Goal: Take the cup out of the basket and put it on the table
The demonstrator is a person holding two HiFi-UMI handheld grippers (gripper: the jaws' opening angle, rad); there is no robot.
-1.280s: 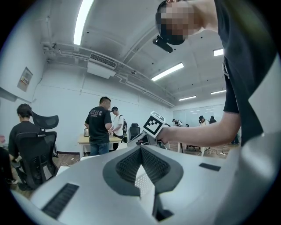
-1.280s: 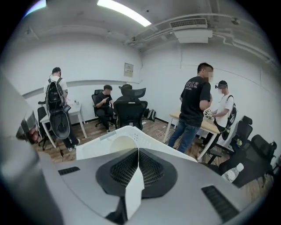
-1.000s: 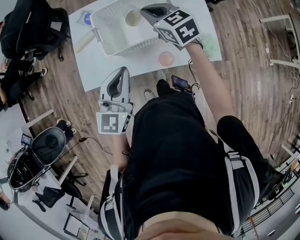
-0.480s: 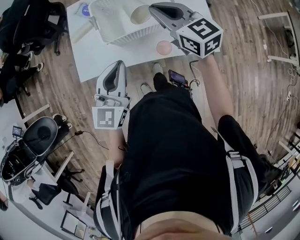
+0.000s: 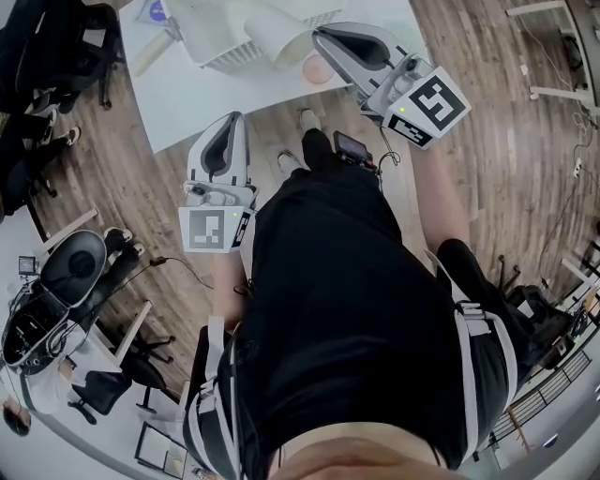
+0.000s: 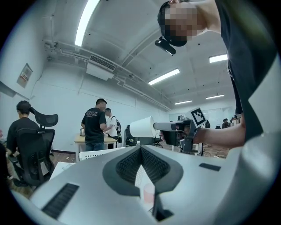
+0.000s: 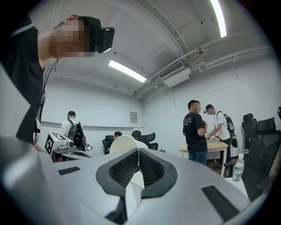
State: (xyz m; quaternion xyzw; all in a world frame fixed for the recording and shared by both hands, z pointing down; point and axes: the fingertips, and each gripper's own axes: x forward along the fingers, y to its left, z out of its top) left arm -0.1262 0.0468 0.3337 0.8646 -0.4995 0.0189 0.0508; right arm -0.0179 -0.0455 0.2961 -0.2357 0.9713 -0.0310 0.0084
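The cream paper cup (image 5: 270, 37) hangs on its side above the near right corner of the white basket (image 5: 220, 28). My right gripper (image 5: 317, 36) is shut on the cup's rim. The left gripper view shows the cup (image 6: 142, 127) sticking out level from the right gripper (image 6: 169, 126). In the right gripper view the cup (image 7: 123, 143) sits just beyond the closed jaws of the right gripper (image 7: 138, 150). My left gripper (image 5: 228, 120) is shut and empty, off the near edge of the white table (image 5: 187, 94). The left gripper (image 6: 140, 148) points level.
A small pink round thing (image 5: 317, 67) lies on the table under the right gripper. A blue-marked object (image 5: 155, 11) sits left of the basket. Black office chairs (image 5: 56, 281) stand at the left. Two people (image 7: 206, 129) stand at a far wooden table; a water bottle (image 7: 239, 167) is nearby.
My right gripper has lifted the cup from inside the basket and swung it right, toward the basket's near corner. The left gripper has drifted a little toward the table.
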